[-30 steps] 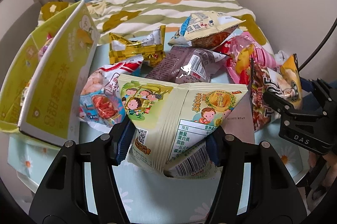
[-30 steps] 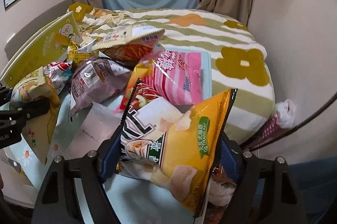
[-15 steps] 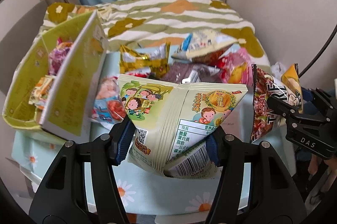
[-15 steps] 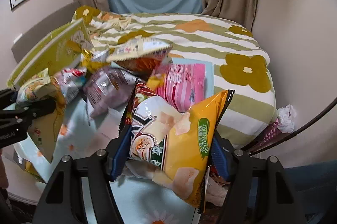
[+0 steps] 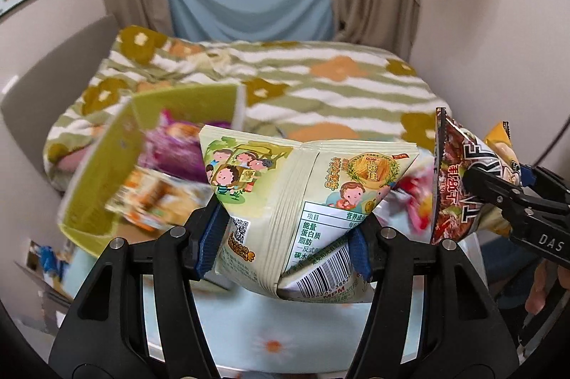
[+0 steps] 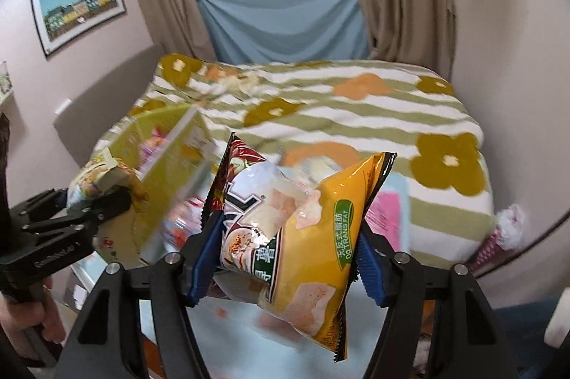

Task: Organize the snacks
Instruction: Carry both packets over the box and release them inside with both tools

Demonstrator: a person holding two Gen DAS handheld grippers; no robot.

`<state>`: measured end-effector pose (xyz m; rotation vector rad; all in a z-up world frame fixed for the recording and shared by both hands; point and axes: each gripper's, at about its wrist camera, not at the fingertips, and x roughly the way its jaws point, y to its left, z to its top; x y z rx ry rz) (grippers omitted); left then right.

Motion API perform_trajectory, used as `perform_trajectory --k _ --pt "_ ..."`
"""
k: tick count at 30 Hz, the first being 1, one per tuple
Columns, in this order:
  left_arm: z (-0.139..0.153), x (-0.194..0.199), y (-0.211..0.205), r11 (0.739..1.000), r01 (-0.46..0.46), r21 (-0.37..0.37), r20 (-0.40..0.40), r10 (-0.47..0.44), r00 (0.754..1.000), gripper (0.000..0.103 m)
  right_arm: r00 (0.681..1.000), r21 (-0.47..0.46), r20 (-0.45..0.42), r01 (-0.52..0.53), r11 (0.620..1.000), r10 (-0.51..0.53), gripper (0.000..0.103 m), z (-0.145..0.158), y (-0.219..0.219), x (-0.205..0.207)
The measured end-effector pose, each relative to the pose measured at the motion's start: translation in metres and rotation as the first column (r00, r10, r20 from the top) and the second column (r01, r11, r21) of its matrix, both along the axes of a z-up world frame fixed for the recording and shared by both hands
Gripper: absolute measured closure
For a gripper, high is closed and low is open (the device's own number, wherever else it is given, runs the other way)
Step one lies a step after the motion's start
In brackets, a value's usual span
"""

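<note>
Change since earlier frame: both tools have risen with their packets; the snack heap on the bench has dropped low in both views, and the right tool's pads have drawn in tighter on its packet.
Left tool (image 5: 285,243): clenched on the pale green snack bag (image 5: 302,200), blue pads pressing its lower corners; bag folded into a wedge, barcode panel downward.
Right tool (image 6: 285,254): grasping the yellow chip bag (image 6: 302,236); pads bite its sides, the bag hanging clear of the bench.
Cross-view: the yellow chip bag also shows at the right edge of the left wrist view, beside the green bag but apart from it.
Yellow-green box (image 5: 107,172): open-topped, tilted, blurred; already holds a purple packet (image 5: 174,147) and others.
Key relation: the box lies ahead and to the left of both tools; the left tool is nearer to it, the right tool farther off with the left one between.
Long axis: green bag's sealed top edge runs roughly level, across the tool's line.
Bench (image 5: 249,336): pale blue cloth with daisy print, below both bags.
Judged next: the left bag goes to the box first.
</note>
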<state>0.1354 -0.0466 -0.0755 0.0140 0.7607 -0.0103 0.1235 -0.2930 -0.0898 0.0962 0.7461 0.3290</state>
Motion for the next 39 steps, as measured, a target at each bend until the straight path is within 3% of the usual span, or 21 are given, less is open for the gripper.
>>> perform_trajectory --k 10,19,22,24,26,32,39 --pt "0.012 0.029 0.137 0.992 -0.124 0.002 -0.021 0.124 0.992 0.044 0.994 0.035 0.020 -0.111 0.993 0.111 0.040 0.028 0.121 0.029" --pt "-0.031 0.062 0.232 0.991 -0.131 -0.033 -0.091 0.128 0.988 0.044 0.990 0.021 -0.042 -0.130 0.991 0.131 0.040 0.014 0.214 0.054" --pt "-0.050 0.073 0.245 0.991 -0.107 -0.078 -0.129 0.097 0.987 0.036 0.991 0.012 -0.064 -0.114 0.993 0.114 0.040 0.005 0.233 0.061" --pt "-0.059 0.076 0.252 0.990 -0.086 -0.112 -0.153 0.069 0.986 0.001 0.992 0.005 -0.076 -0.099 0.995 0.099 0.040 0.001 0.242 0.064" --pt "-0.058 0.072 0.255 0.989 -0.073 -0.129 -0.128 0.056 0.990 0.000 0.993 0.003 -0.090 -0.082 0.997 0.082 0.040 -0.004 0.248 0.067" --pt "-0.061 0.067 0.268 0.989 -0.063 -0.133 -0.154 0.042 0.987 0.000 0.989 -0.003 -0.139 -0.056 0.998 0.055 0.040 -0.013 0.256 0.071" --pt "-0.050 0.049 0.277 0.986 -0.095 -0.135 -0.145 0.075 0.987 0.000 0.981 -0.025 -0.168 -0.100 0.995 0.094 0.038 -0.019 0.277 0.074"
